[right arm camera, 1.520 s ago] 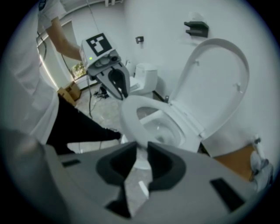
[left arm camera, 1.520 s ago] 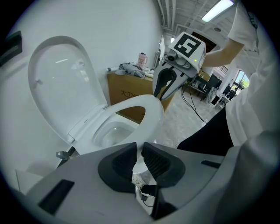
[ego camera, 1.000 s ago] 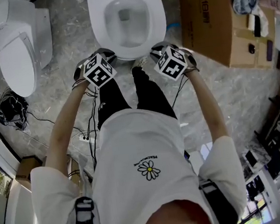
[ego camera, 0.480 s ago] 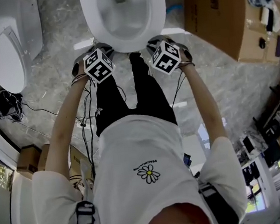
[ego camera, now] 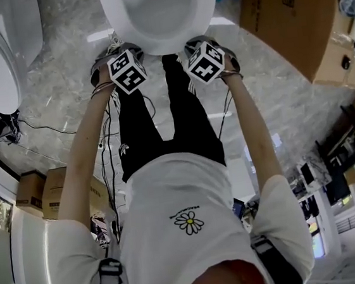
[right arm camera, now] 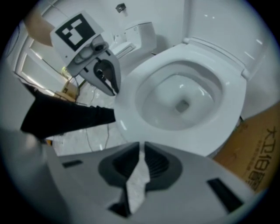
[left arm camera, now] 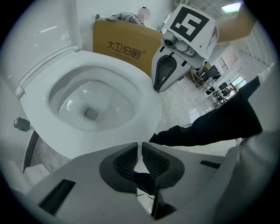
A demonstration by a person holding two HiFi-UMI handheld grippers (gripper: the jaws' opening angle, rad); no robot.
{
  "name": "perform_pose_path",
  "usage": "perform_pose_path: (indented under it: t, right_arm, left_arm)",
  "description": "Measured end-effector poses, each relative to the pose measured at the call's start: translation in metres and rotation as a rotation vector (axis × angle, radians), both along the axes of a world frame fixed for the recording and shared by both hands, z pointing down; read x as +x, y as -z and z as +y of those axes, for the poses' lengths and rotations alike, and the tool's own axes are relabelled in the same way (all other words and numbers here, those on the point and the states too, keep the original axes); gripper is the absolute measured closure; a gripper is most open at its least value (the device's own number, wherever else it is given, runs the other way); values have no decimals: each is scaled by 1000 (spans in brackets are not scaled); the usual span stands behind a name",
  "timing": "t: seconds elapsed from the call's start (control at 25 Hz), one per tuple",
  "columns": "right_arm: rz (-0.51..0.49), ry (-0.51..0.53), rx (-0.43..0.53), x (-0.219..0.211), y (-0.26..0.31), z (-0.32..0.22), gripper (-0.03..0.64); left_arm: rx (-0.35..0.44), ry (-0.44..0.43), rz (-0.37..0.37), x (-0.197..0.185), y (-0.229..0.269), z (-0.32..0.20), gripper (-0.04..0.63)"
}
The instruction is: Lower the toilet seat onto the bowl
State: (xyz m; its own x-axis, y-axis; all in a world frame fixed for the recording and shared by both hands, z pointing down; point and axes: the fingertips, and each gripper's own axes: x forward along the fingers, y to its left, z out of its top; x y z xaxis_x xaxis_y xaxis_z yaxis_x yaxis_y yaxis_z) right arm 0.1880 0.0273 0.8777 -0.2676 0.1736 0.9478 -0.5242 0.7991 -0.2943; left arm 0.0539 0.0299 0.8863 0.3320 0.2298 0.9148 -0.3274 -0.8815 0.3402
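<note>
One seat [left arm camera: 146,98] (white) down on bowl [left arm camera: 83,98].

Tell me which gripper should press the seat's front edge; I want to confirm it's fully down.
Left, narrowly. The left gripper and right gripper both hang by the front rim of the seat, fingers a slit apart and empty; but the right's have just been closing, so the left seems readier.
</note>
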Motion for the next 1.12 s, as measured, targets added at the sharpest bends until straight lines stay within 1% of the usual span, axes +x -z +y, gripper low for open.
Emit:
perform_pose_path:
  t: [0.08,0.2,0.28,0.4,0.44,0.64,0.8,0.92,1.04,1.12]
  right_arm:
    - [10,-11,-11,-2,-9,1,560]
    - [26,-1,-11,-4,-21,1,560]
    - [31,10,-10,-4,-25,1,563]
    - [25,7,-6,-4,-26,0,571]
    - [20,2,-2,-5,-26,0,572]
    - [24,-5,-1,-3,-27,-1,572]
    - [29,6,-5,-4,-30,2,574]
    - [25,-9,-1,-4,-31,1,575]
    - [38,-27,-32,-1,-31,-1,574]
    - [60,-19,-48,1,-28,-4,574]
  left_arm:
    - [4,12,-3,-1,-8,0,543]
    - [7,47,13,5,-15,-8,543]
    - [2,38,16,12,-18,-13,541]
    - [-11,-6,2,18,-22,-14,542]
    - [-16,-11,0,18,-23,-15,555]
    - [-44,38,13,18,-22,-17,555]
    - [-36,11,8,17,-26,-13,555]
    - [-39,17,12,17,-27,-15,555]
    - [-66,31,-17,19,-26,-15,555]
    - [-88,42,-39,19,-23,-16,555]
